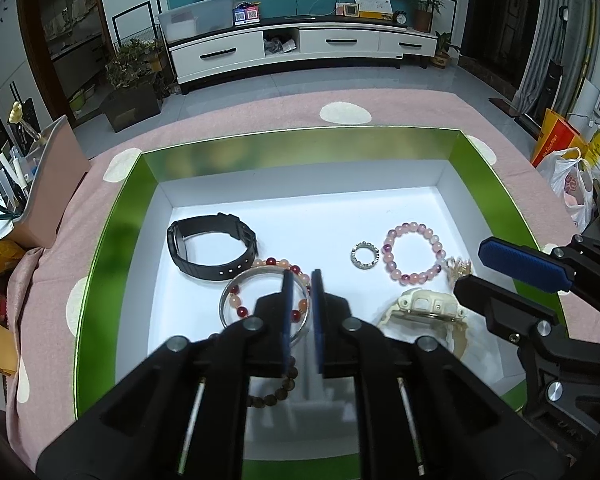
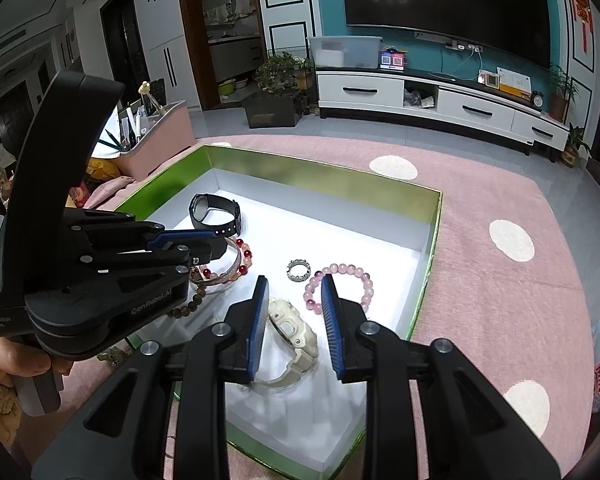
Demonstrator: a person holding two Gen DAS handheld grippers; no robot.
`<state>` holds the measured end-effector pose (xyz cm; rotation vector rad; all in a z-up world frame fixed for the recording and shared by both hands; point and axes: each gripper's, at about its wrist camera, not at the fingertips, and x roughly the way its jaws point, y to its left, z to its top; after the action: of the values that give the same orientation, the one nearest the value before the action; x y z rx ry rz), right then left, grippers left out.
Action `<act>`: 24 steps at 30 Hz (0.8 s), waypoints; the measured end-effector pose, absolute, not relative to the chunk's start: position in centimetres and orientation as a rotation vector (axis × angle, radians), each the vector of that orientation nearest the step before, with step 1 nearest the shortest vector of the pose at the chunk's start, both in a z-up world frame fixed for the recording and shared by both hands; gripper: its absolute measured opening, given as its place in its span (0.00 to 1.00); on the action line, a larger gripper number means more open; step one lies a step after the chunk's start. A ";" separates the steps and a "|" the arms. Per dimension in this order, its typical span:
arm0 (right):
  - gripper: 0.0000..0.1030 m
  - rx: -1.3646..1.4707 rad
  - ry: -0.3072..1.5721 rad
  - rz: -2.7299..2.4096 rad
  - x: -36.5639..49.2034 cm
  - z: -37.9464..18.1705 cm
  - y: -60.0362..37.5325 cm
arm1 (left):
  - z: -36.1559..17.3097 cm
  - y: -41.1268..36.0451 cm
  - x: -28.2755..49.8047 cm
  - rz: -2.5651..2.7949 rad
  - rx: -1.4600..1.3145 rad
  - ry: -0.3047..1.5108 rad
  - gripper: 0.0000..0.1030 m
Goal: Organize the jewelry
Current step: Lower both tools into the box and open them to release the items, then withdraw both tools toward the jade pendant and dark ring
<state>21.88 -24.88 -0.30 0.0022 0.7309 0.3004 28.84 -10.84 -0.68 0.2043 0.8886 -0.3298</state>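
- A living room: a green-walled box (image 1: 108, 240) with a white floor sits on a pink spotted cloth (image 1: 260, 116), with jewelry lying loose inside.
- The left gripper (image 1: 301, 276) is tilted steeply down, its jaws a narrow slit apart and clamping nothing. The near rim of a silver bangle (image 1: 226, 300) lies just under its tips.
- A red-and-orange bead bracelet (image 1: 235, 290) lies inside the bangle, and a brown bead bracelet (image 1: 276, 396) sits nearer, under the gripper's body. Closing here could pinch or drag these beads along.
- The right gripper (image 2: 296, 280) slants down, jaws released and empty. A cream watch (image 2: 292, 328) lies below and between its fingers.
- The two grippers are close together, so reaching across could knock them together.
- Beyond the right tips lie a pink bead bracelet (image 2: 340, 286) and a small ring (image 2: 298, 271), which a sweep could scatter.
- Farthest, beyond the left tips, is a black watch (image 1: 212, 248).
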 end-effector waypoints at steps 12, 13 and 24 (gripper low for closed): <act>0.46 0.020 0.702 0.276 20.4 0.9 -25.7 | 0.8 -10.9 27.4 -0.329 0.199 0.866 0.45; 0.46 0.019 0.701 0.274 20.3 0.9 -25.7 | 1.0 -10.9 27.2 -0.329 0.201 0.861 0.46; 0.59 0.021 0.671 0.257 18.8 2.4 -26.0 | 3.2 -10.0 25.9 -0.309 0.188 0.823 0.67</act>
<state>18.76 -26.04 2.40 0.0208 0.6713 0.2569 25.93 -10.01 3.17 0.1883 0.8232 -0.3093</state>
